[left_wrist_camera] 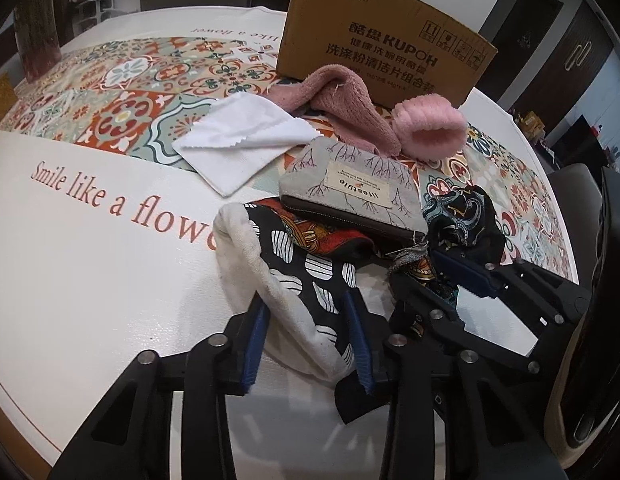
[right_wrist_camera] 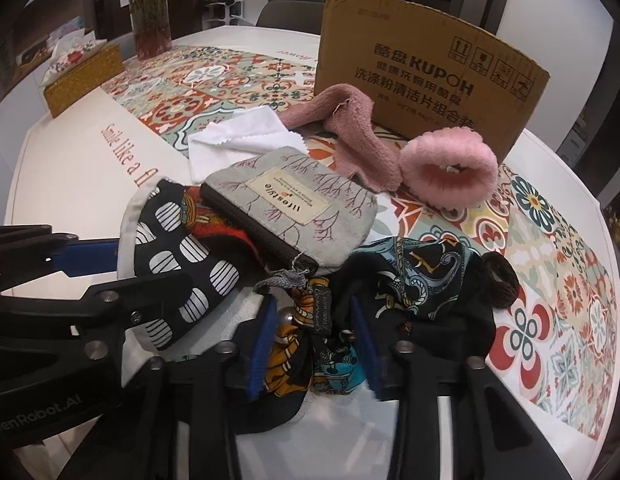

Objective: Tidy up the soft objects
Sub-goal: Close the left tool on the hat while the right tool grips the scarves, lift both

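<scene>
My left gripper [left_wrist_camera: 306, 340] is shut on a black-and-white patterned cloth with a white lining [left_wrist_camera: 302, 276], its blue pads against both sides of the fold. My right gripper [right_wrist_camera: 313, 348] is shut on a bunched colourful scarf [right_wrist_camera: 302, 360] that runs into a dark paisley part [right_wrist_camera: 413, 276]. Both cloths lie on the table at the near edge of the pile. A grey zip pouch with a branch print [right_wrist_camera: 294, 200] rests partly on top of both cloths. In the left wrist view the right gripper [left_wrist_camera: 425, 276] shows to the right of the patterned cloth.
Behind the pouch lie a white cloth [left_wrist_camera: 238, 140], a dusty-pink towel [left_wrist_camera: 337, 92] and a fluffy pink cuff [left_wrist_camera: 429, 128]. A cardboard box [left_wrist_camera: 381, 40] stands at the back. A tissue box [right_wrist_camera: 82, 76] and a vase [right_wrist_camera: 150, 20] are far left. A brown round item [right_wrist_camera: 499, 280] sits right.
</scene>
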A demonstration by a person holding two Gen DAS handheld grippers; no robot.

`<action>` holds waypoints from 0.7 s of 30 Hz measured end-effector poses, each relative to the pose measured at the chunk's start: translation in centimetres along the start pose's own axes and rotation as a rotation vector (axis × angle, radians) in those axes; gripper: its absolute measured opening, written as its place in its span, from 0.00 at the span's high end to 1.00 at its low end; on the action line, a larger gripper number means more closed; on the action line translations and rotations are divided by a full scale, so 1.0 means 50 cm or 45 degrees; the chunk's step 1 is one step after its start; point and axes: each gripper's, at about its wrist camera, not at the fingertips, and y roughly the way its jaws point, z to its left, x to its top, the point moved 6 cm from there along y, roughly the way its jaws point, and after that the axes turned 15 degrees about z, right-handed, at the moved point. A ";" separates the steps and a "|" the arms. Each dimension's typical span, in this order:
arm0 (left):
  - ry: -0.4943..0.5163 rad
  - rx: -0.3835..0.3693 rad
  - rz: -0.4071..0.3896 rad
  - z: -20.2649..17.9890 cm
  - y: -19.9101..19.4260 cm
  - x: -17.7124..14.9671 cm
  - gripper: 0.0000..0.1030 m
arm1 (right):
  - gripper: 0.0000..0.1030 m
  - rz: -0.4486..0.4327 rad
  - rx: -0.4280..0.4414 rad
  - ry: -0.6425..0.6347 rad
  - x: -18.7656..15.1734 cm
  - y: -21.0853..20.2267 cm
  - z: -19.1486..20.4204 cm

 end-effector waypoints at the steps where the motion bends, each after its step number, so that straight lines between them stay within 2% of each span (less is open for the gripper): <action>1: 0.001 -0.008 0.004 0.000 0.003 0.000 0.71 | 0.72 0.003 -0.004 -0.004 -0.001 0.001 0.001; 4: 0.003 -0.021 0.005 0.001 0.004 -0.003 0.80 | 0.80 0.027 0.000 -0.001 -0.003 0.012 0.004; 7: 0.008 0.001 -0.016 0.002 -0.006 -0.001 0.85 | 0.81 0.044 0.011 0.019 -0.005 0.016 0.000; 11: 0.049 0.078 -0.084 0.003 -0.035 0.001 0.87 | 0.81 0.040 0.040 0.071 -0.008 0.003 -0.007; 21: 0.085 0.054 -0.173 -0.008 -0.105 0.010 0.88 | 0.82 -0.039 0.016 0.145 -0.004 -0.064 -0.012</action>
